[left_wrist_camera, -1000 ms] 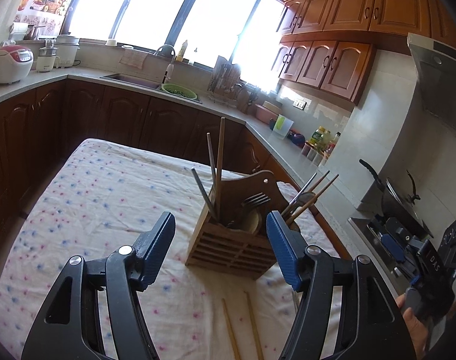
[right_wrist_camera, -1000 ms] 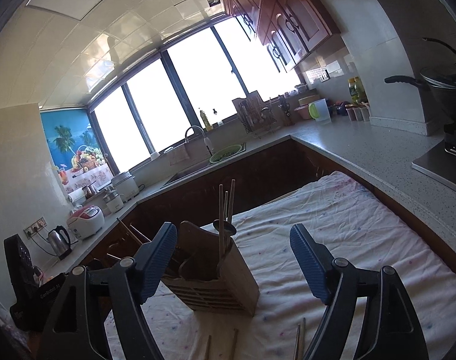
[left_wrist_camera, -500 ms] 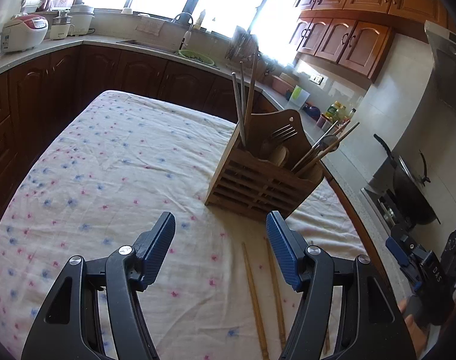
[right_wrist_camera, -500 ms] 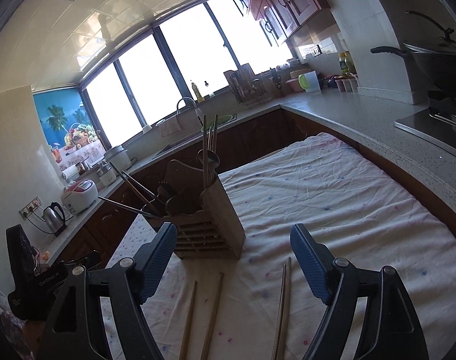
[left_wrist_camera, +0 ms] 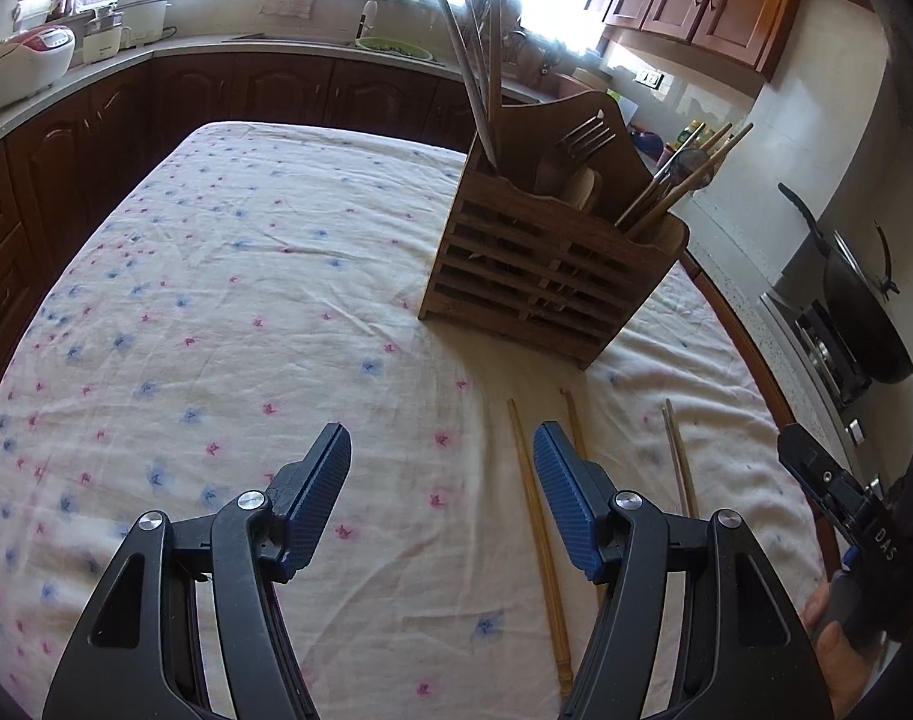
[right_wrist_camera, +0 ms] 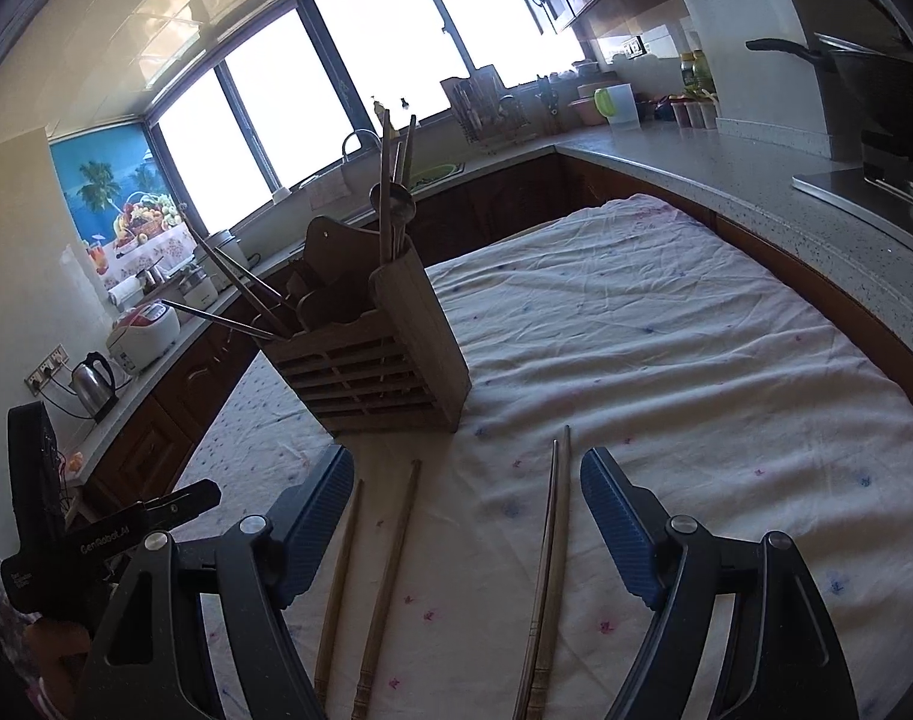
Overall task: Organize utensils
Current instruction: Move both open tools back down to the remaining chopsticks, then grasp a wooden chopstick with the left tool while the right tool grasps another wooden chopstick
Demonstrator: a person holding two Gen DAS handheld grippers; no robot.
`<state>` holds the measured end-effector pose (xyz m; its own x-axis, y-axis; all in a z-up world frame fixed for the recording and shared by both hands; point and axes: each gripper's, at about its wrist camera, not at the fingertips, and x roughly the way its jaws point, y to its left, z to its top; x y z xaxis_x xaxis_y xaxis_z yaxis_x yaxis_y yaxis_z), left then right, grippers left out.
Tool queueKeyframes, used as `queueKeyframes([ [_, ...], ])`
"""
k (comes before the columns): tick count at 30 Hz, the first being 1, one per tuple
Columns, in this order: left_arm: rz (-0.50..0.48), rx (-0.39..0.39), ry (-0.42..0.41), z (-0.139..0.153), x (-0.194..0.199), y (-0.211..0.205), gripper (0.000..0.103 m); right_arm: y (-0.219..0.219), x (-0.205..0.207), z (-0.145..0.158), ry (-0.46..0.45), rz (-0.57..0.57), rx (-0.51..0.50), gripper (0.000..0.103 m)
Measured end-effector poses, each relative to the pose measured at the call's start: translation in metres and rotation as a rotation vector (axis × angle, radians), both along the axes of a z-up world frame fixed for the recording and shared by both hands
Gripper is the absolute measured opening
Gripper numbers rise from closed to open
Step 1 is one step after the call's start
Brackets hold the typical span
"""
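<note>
Left wrist: left tool (left_wrist_camera: pixel 442 450) spread, empty; right tool (right_wrist_camera: pixel 467 477) spread above chopsticks (right_wrist_camera: pixel 549 546) on tablecloth (right_wrist_camera: pixel 666 360).

Your slatted wooden utensil holder (left_wrist_camera: pixel 552 276) stands upright on the floral cloth, holding a fork (left_wrist_camera: pixel 582 141), metal chopsticks at one end and wooden ones at the other. In front of it lie two pale bamboo chopsticks (right_wrist_camera: pixel 390 576), slightly apart, and a darker pair (right_wrist_camera: pixel 549 552) lying together.
</note>
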<state>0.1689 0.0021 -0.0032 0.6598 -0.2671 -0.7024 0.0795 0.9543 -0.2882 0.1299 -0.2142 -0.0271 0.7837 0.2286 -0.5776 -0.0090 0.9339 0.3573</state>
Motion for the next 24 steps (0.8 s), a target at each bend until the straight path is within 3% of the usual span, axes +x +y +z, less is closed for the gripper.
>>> queueKeyframes([
  [5, -0.016, 0.024, 0.038, -0.009, 0.008, -0.009, 0.064, 0.003, 0.007, -0.011, 0.042, 0.017, -0.009, 0.074],
  [10, -0.041, 0.04, 0.08, -0.02, 0.018, -0.022, 0.064, 0.012, 0.017, -0.021, 0.085, 0.048, -0.018, 0.055],
  [15, -0.071, 0.046, 0.105, -0.027, 0.031, -0.038, 0.064, 0.023, 0.031, -0.033, 0.128, 0.08, -0.03, 0.044],
  [21, -0.151, 0.105, 0.176, -0.049, 0.048, -0.069, 0.042, 0.017, 0.037, -0.037, 0.146, 0.052, -0.005, 0.038],
  [24, -0.179, 0.188, 0.133, -0.05, 0.041, -0.078, 0.031, 0.014, 0.039, -0.038, 0.151, 0.05, 0.004, 0.038],
])
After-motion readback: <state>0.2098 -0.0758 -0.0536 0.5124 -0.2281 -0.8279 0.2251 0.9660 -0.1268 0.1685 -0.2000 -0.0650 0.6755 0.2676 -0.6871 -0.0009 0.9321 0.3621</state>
